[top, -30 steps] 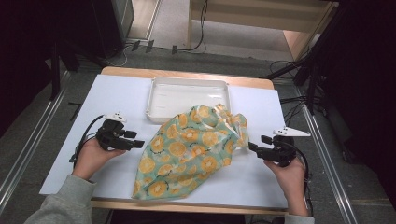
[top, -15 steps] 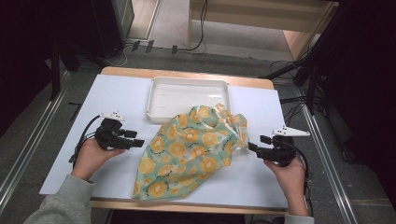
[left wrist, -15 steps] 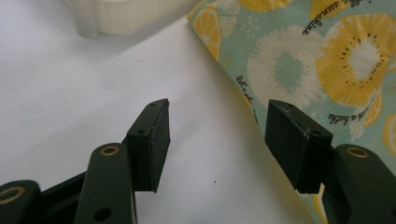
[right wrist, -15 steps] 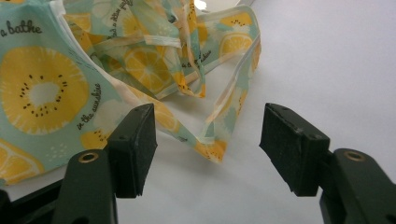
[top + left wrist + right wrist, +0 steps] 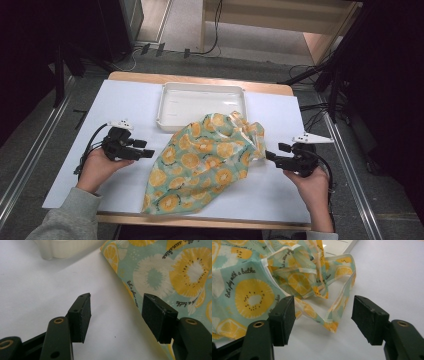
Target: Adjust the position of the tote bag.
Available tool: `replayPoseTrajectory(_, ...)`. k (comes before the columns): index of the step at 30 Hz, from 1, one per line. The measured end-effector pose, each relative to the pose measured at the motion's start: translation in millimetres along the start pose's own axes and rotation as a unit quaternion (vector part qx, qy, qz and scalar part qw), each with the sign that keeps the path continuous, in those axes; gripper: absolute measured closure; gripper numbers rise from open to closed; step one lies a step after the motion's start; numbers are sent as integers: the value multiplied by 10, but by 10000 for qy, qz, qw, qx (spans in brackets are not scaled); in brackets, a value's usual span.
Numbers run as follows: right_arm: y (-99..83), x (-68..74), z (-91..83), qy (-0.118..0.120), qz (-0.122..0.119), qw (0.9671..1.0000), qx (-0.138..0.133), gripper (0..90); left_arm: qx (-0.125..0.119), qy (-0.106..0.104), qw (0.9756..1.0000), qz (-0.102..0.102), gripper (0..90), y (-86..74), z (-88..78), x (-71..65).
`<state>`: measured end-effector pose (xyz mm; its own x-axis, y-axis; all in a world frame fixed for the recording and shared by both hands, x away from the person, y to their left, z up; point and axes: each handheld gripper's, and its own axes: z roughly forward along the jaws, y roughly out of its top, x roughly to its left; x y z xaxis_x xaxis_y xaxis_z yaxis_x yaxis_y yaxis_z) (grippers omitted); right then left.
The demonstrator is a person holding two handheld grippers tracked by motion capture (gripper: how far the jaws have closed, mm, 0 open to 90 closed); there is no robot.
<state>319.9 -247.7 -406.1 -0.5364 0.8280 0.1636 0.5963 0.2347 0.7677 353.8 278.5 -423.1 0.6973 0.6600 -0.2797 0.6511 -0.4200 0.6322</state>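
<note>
A light green cloth bag printed with orange and lemon slices [image 5: 202, 162] lies crumpled on the white table cover, its strap end toward the right. My left gripper [image 5: 146, 149] rests at the bag's left edge, open; in the left gripper view the bag's hem [image 5: 130, 287] runs past the right pad and bare table shows in the gap [image 5: 116, 315]. My right gripper [image 5: 271, 153] stands open at the bag's right side. In the right gripper view a loop of the bag's strap [image 5: 337, 305] lies between the two pads without touching them.
A white rectangular tray [image 5: 202, 103] stands behind the bag, its near edge partly covered by the fabric. The white cover [image 5: 120, 105] has bare room at far left. Cables [image 5: 215, 30] and a wooden frame lie on the floor beyond the table's back edge.
</note>
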Motion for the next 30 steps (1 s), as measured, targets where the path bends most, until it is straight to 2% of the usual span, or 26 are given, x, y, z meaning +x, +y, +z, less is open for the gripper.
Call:
replayPoseTrajectory(6,141,88,-38,35,-105,9999,-28,346,-8,2,10000,-14,411,-6,-6,-2)
replayPoseTrajectory(10,283,173,-58,179,-149,9997,-112,342,-35,6,10000,-38,412,-9,-11,1)
replayPoseTrajectory(13,338,215,-37,200,-161,9996,-98,341,-26,57,10000,-20,411,-7,-15,-5)
replayPoseTrajectory(22,524,376,216,385,-371,9985,123,311,-25,42,10000,5,411,-6,-17,-15)
replayPoseTrajectory(30,615,355,444,401,-347,9982,263,290,0,47,10000,19,410,-7,-13,-16)
